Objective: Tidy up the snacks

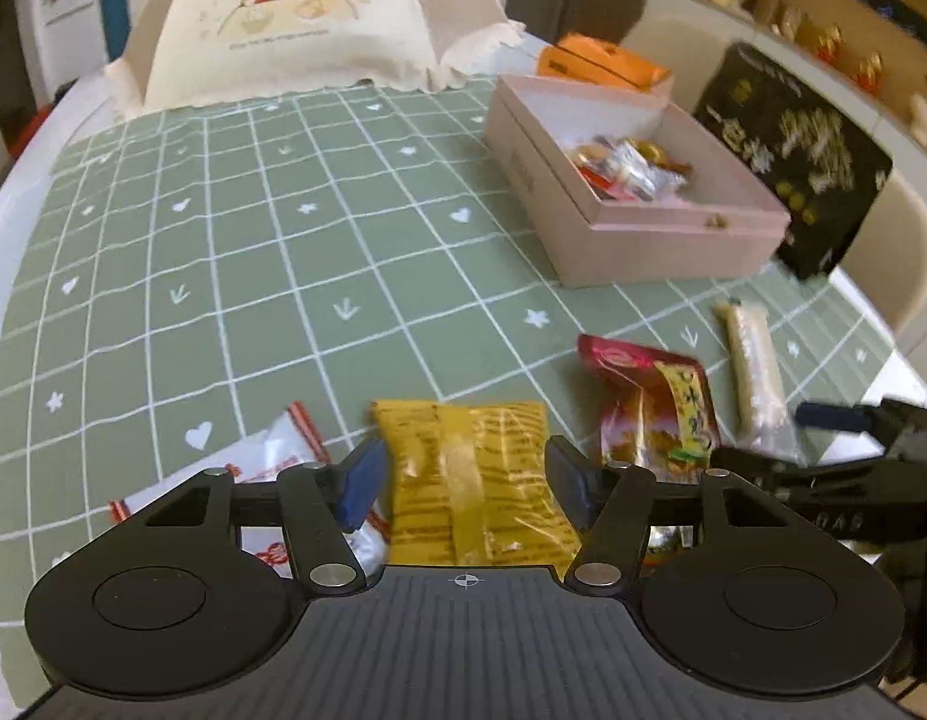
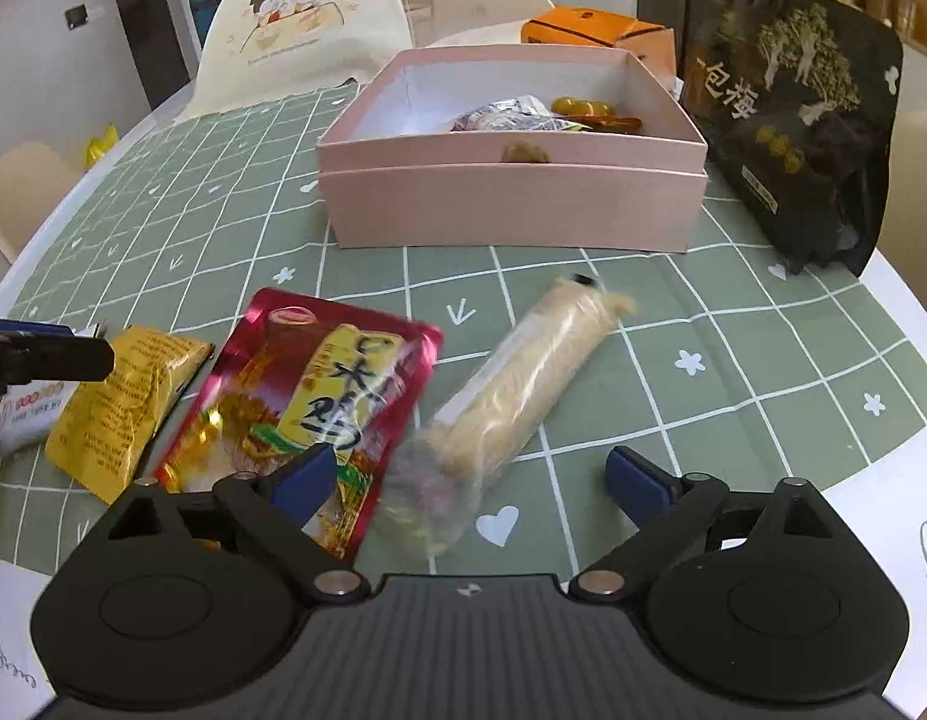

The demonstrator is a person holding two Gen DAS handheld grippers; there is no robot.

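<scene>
Left wrist view: the left gripper points down at a green checked tabletop. Its blue fingers stand partly open on either side of a yellow snack packet, which lies flat between them with its long axis running away from the camera; the pads do not appear to press on it. A white packet with red trim lies just left of it, a red packet just right, and a pale roll in clear wrap beyond that. The open pink box, already holding a few wrapped sweets, sits ahead and to the right, well apart. The print on the yellow packet is too blurred to read.

Right wrist view: the right gripper has its fingers spread wide and holds nothing. The near end of the pale roll lies between them, its long axis slanting up and to the right toward the pink box. The red packet (large black brush characters, not clearly readable) sits under the left finger. A black pouch beside the box reads "泡梅". A cloth behind reads "开饭啦!".
</scene>
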